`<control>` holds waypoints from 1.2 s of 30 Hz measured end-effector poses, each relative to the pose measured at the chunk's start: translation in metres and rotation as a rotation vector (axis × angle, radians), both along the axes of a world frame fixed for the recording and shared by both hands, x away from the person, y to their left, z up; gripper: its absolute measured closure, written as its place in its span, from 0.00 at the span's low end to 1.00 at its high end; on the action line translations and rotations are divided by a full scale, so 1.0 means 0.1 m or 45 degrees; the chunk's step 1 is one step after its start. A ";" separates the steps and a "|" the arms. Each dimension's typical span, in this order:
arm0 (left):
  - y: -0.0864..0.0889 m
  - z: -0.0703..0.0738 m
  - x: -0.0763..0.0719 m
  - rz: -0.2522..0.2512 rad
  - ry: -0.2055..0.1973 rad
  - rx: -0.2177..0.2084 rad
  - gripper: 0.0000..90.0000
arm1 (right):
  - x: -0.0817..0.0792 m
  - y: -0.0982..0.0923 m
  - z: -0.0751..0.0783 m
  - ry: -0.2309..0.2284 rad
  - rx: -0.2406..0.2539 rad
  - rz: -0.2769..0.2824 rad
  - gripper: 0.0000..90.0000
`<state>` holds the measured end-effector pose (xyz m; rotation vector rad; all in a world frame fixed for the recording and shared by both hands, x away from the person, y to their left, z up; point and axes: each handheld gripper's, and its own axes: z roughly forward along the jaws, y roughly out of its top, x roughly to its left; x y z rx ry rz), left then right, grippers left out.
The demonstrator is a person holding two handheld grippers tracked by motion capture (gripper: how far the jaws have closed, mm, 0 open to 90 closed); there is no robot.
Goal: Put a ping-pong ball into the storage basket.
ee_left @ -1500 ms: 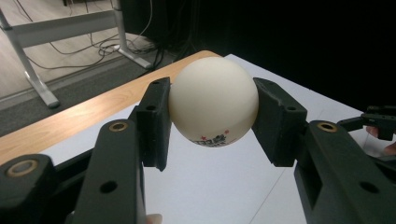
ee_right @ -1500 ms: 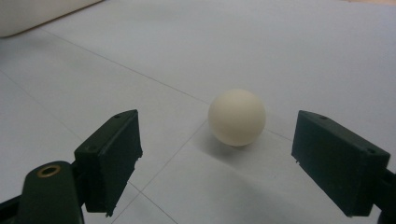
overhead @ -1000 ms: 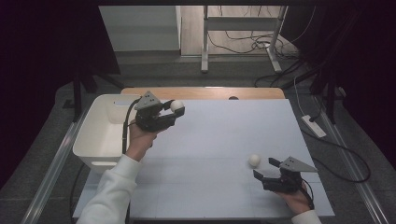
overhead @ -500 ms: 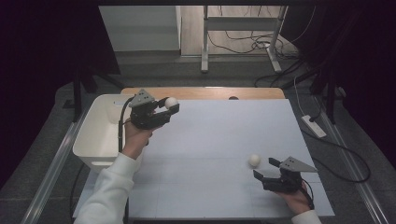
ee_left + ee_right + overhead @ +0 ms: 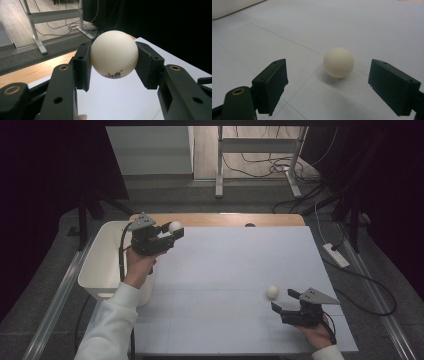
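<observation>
My left gripper [image 5: 172, 231] is shut on a white table-tennis ball [image 5: 175, 226], held above the table's far left part, just right of the white bin [image 5: 102, 265]. In the left gripper view the ball [image 5: 114, 54] sits pressed between both pads, with small red and black print on its underside. A second white ball [image 5: 272, 291] lies on the white table surface [image 5: 235, 265] at the near right. My right gripper [image 5: 283, 301] rests low just behind it, open. In the right gripper view that ball [image 5: 338, 62] lies a little beyond the wide-apart pads [image 5: 272, 82].
The white bin stands off the table's left edge. A wooden strip [image 5: 220, 219] runs along the far edge. A power strip [image 5: 336, 255] and cables lie on the floor to the right. A metal frame [image 5: 255, 150] stands beyond the table.
My left gripper has carried its ball to the left, toward the white bin. The right gripper and the ball on the table have stayed where they were.
</observation>
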<state>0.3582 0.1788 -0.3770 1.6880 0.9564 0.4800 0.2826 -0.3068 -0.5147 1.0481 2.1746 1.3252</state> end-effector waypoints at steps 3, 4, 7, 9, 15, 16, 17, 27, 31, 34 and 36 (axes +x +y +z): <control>0.03 0.02 -0.01 0.010 -0.005 0.006 0.56 | 0.00 0.00 0.00 0.000 0.000 -0.001 0.18; 0.03 0.02 -0.01 0.010 -0.005 0.006 0.56 | 0.00 0.00 0.00 0.000 0.000 -0.001 0.18; 0.06 0.03 -0.02 0.019 -0.007 0.005 0.56 | 0.00 0.00 0.00 -0.001 0.000 0.000 0.18; 0.09 0.04 -0.02 0.028 -0.006 0.009 0.56 | 0.00 0.00 0.00 0.000 0.001 0.000 0.18; 0.14 0.05 -0.02 0.047 -0.007 0.006 0.56 | 0.00 0.00 0.00 -0.001 0.003 -0.002 0.18; 0.16 0.06 -0.02 0.054 -0.008 0.004 0.56 | 0.00 0.00 0.00 -0.001 0.003 -0.002 0.18; 0.17 0.06 -0.02 0.058 -0.009 0.005 0.56 | 0.00 0.00 0.00 -0.001 0.003 -0.002 0.18; 0.26 0.08 -0.04 0.080 -0.008 -0.007 0.56 | 0.00 0.00 0.01 -0.006 0.006 -0.007 0.18; 0.30 0.09 -0.05 0.091 -0.006 0.003 0.56 | 0.00 -0.01 0.01 -0.006 0.006 -0.009 0.18; 0.35 0.10 -0.05 0.108 -0.006 -0.001 0.56 | 0.00 -0.01 0.01 -0.007 0.014 -0.011 0.18; 0.39 0.10 -0.05 0.122 -0.004 -0.003 0.56 | 0.00 -0.01 0.01 -0.008 0.011 -0.011 0.18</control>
